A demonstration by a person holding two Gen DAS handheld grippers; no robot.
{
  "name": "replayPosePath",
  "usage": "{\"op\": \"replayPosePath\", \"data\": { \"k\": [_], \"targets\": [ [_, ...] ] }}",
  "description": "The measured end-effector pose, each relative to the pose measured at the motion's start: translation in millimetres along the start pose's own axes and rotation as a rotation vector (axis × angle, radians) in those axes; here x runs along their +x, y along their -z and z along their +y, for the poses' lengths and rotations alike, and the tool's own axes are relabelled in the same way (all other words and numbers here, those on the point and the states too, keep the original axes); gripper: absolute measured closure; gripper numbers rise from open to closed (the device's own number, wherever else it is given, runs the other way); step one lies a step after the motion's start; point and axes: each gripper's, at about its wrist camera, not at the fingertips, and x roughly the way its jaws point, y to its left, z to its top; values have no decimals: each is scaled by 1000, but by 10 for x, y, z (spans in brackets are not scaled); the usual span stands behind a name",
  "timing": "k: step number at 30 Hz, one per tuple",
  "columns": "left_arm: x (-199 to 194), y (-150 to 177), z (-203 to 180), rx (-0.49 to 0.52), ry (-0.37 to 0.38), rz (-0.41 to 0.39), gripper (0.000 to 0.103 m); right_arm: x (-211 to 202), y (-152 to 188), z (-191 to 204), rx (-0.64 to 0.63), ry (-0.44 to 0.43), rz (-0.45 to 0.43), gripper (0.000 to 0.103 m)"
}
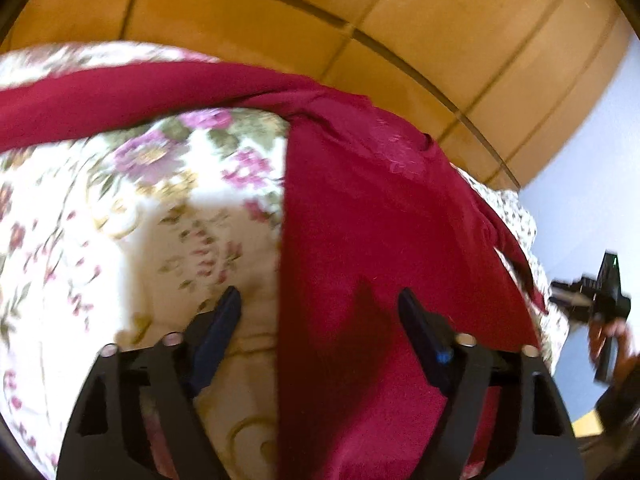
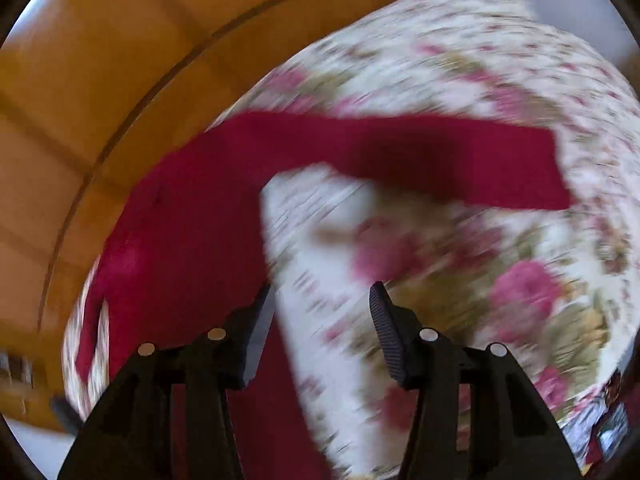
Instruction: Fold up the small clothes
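On the bed: dark red garment lies on floral bedspread, near the bed's edge by the wooden panelling.
Garment look: deep crimson, plain soft fabric, faint tone-on-tone pattern on one patch in left wrist view; no print otherwise.
Garment shape: wide body panel with straight vertical edge, long narrow strip (sleeve or leg, cannot tell which) running off sideways across the bedspread.
Garment in right view: body low left, strip stretching right with squared end; heavy motion blur.
Garment state: spread mostly flat, some folds and creases where strip joins body; one edge drapes toward bed side.
Left gripper: jaws apart, released, straddling garment's straight edge; one finger over bedspread, the other over red fabric; nothing pinched.
Right gripper: jaws apart, released, over garment edge; left finger above red cloth, right finger above bedspread; no cloth gripped.
Right gripper from left view: dark device held by a hand at far right, off the bed's edge.
Background: pale wall at right.
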Motion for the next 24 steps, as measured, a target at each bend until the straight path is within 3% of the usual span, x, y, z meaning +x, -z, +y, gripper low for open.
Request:
{"op": "replayPosePath", "data": {
  "k": [3, 8, 14, 17, 18, 19, 22, 24],
  "targets": [
    [-52, 77, -49, 67, -22, 37, 34, 181, 200, 129, -14, -7, 90, 46],
    [-70, 275, -262, 262, -83, 96, 34, 494, 426, 47, 32, -23, 221, 45],
    [-104, 362, -296, 213, -73, 102, 34, 582, 577, 243, -45, -31, 255, 47],
    [-84, 401, -411, 282, -94, 118, 62, 611, 664, 405, -122, 8, 263, 70],
    [-100, 414, -429, 299, -96, 119, 79, 618, 666, 427, -133, 3, 263, 84],
    [-116, 414, -446, 304, -79, 130, 90, 607, 668, 457, -145, -4, 263, 92],
    [-194, 352, -447, 261, -23, 143, 94, 482, 629, 528, -166, -8, 231, 93],
    [-331, 336, -541, 288, 36, 147, 95, 308, 584, 549, -175, -46, 190, 94]
  ]
}}
